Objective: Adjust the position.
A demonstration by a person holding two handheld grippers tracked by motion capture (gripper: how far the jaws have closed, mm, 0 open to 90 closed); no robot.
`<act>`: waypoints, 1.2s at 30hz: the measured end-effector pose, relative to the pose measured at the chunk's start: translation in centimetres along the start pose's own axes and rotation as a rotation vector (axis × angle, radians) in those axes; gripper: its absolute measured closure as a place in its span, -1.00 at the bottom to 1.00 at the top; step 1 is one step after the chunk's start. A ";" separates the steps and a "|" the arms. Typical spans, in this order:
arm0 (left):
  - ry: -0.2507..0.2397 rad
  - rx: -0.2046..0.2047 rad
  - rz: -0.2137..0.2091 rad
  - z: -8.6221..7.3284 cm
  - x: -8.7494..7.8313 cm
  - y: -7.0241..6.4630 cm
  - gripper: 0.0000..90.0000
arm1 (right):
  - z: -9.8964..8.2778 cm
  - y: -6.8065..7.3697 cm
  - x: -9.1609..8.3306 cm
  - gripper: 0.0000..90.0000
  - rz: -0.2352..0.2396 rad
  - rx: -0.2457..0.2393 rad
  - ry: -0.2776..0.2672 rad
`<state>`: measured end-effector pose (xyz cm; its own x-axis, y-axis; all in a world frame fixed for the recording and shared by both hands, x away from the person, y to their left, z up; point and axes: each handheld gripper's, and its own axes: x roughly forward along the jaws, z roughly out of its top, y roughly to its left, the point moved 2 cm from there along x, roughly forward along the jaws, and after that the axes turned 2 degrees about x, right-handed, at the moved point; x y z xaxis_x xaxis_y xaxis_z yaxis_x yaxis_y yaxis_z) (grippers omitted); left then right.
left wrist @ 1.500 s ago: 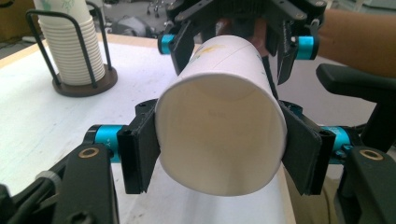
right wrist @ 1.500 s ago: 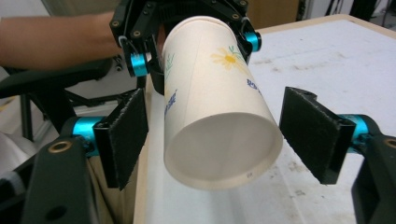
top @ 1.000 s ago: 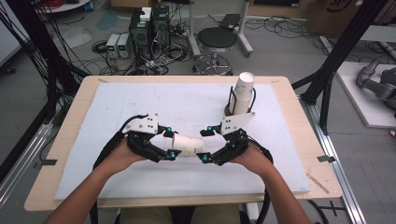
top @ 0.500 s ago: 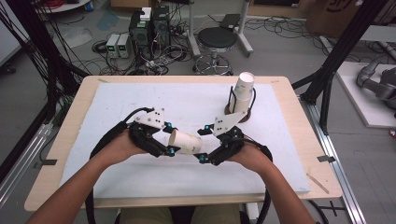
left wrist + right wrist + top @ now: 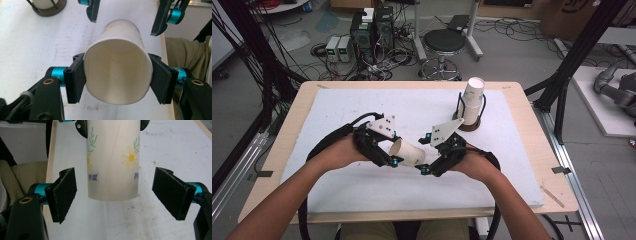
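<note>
Above the bench's (image 5: 512, 165) near-middle, the left gripper's (image 5: 117, 82) jaws clamp a white paper cup (image 5: 120, 65) printed with yellow daisies near its rim; the right gripper's (image 5: 113, 195) jaws stand wide around its base.

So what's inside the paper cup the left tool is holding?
Nothing: the left gripper view looks straight into the paper cup and shows bare white walls down to its bottom. The left tool squeezes its rim.
</note>
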<state>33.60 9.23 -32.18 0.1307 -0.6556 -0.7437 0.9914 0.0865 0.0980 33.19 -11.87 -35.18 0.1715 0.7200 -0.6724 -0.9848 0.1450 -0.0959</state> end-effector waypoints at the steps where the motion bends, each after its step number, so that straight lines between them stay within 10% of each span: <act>1: 0.005 0.004 -0.003 0.1 0.0 0.0 -0.20 | 0.1 0.0 0.1 -0.55 -0.003 -0.006 0.008; 26: 0.082 0.024 -0.037 0.5 1.6 -0.2 -0.21 | 1.3 0.1 3.0 -0.20 0.075 -0.020 0.170; 36: 0.028 -0.010 -0.032 0.1 1.9 -0.3 -0.28 | 1.0 0.0 3.1 -0.16 0.082 0.000 0.178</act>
<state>33.57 7.88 -33.59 0.0986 -0.6370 -0.7646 0.9950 0.0730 0.0675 33.72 -8.91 -36.53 0.0826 0.5977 -0.7974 -0.9953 0.0903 -0.0354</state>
